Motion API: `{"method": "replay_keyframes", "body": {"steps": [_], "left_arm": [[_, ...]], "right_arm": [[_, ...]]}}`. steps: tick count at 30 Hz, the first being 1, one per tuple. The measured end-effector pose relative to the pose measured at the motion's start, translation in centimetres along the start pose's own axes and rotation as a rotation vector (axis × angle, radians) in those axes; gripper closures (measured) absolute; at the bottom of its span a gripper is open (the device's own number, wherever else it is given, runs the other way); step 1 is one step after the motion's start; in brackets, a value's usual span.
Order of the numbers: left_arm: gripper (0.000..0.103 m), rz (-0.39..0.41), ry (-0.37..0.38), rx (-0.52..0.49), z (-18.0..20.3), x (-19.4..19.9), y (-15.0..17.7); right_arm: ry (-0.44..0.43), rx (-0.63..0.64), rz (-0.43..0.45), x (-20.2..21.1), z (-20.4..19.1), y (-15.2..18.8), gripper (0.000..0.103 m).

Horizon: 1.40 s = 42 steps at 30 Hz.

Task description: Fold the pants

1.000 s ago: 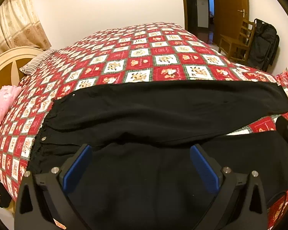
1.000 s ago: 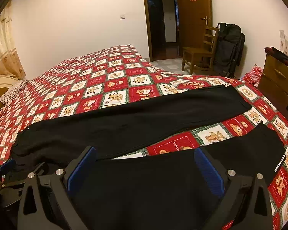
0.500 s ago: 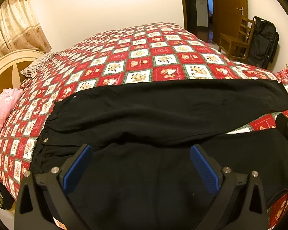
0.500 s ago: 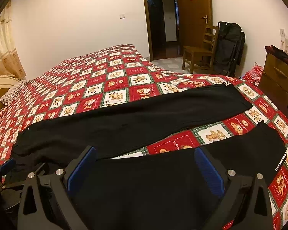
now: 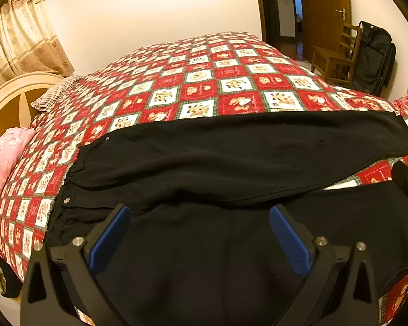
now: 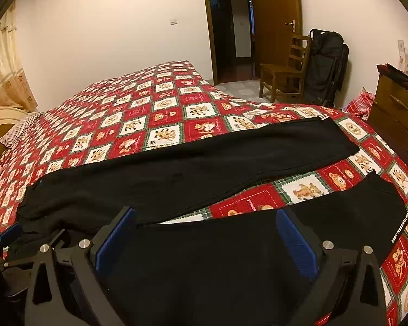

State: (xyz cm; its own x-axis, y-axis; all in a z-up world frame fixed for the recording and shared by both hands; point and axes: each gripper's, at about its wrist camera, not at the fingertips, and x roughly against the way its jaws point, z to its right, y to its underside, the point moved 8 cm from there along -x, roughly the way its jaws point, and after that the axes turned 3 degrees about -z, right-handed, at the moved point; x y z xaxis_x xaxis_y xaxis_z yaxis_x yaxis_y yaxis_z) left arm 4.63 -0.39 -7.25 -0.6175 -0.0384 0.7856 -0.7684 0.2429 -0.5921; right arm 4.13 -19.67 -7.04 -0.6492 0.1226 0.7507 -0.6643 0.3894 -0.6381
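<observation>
Left gripper (image 5: pixel 200 233) agape above pants (image 5: pixel 231 160), chair (image 6: pixel 285 78) beyond.

A home bedroom, seemingly: quilted bed (image 6: pixel 176 114), headboard (image 5: pixel 11 95), curtain (image 5: pixel 19 40), wooden chair (image 6: pixel 285 73), dresser (image 6: pixel 394 108).

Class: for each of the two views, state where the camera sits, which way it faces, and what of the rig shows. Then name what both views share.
Left wrist: sits on the left gripper, facing across the bed over the pants near the waistband; its open fingers show, plus part of the right gripper at the right edge.
Right wrist: sits on the right gripper, above the near leg, facing the door; its open fingers show.
Shared: pants, bed, chair, door.
</observation>
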Motion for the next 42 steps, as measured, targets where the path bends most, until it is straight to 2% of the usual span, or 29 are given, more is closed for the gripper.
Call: {"method": "replay_keyframes", "body": {"steps": [32, 42], "left_arm": [[0.000, -0.023, 0.010, 0.007, 0.1, -0.7, 0.4], [0.000, -0.036, 0.014, 0.017, -0.7, -1.3, 0.3]], "right_arm": [[-0.001, -0.001, -0.023, -0.7, 0.0, 0.4, 0.001], [-0.009, 0.040, -0.017, -0.8, -0.8, -0.3, 0.001]]}}
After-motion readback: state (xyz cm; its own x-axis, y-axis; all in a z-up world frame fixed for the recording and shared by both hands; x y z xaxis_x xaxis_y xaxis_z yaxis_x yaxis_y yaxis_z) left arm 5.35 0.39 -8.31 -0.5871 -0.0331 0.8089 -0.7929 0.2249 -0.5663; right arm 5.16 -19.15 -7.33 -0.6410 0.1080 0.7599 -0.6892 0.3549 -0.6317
